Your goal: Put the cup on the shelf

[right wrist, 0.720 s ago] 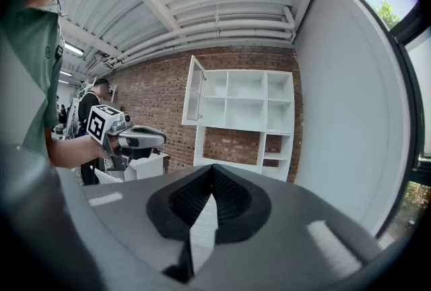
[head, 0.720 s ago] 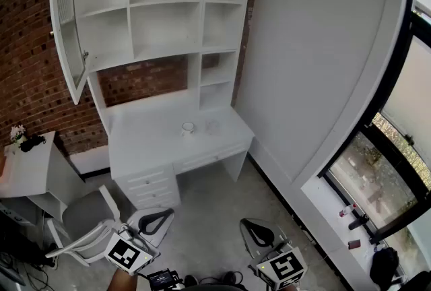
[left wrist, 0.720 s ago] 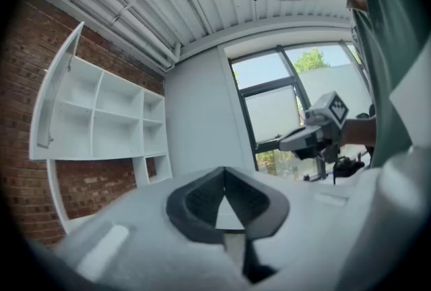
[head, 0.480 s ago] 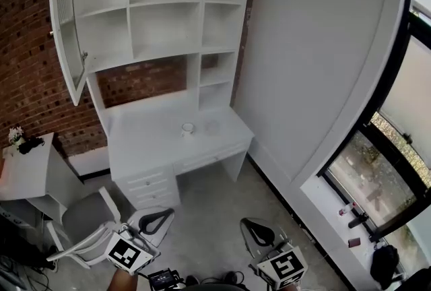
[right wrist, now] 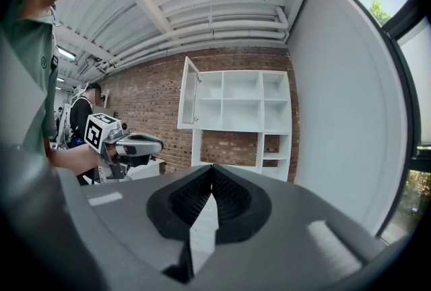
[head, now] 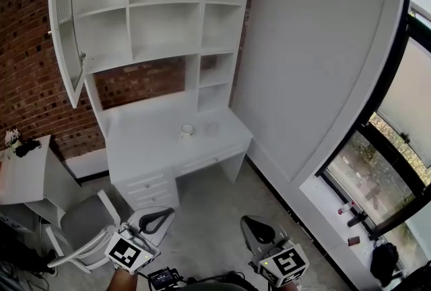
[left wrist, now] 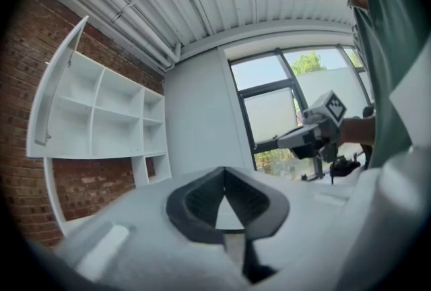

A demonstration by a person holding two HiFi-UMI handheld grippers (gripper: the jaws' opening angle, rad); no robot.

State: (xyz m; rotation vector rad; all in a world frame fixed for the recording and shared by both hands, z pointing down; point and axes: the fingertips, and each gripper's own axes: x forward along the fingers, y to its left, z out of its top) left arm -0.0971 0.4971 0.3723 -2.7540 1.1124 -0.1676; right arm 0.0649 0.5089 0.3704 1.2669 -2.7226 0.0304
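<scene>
A small white cup (head: 186, 128) stands on the white desk (head: 148, 141), below the open white shelf unit (head: 155, 13) against the brick wall. My left gripper (head: 159, 218) hovers low at the bottom of the head view, far from the desk, its jaws shut with nothing between them. Beside it, my right gripper (head: 257, 232) is likewise shut and holds nothing. In the left gripper view the left gripper (left wrist: 225, 178) tilts upward past the shelf unit (left wrist: 101, 114). The right gripper (right wrist: 213, 178) faces the shelf unit (right wrist: 239, 111) across the room.
A glass object (head: 211, 126) stands near the cup. The shelf's door (head: 64, 27) hangs open at the left. A grey chair (head: 84, 229) and a side table (head: 27, 175) stand at the left. Windows (head: 397, 141) line the right wall.
The view has shifted slightly; the side table and chair sit a little lower left in the frame. Both grippers stay low and shut, the right one nudged slightly left.
</scene>
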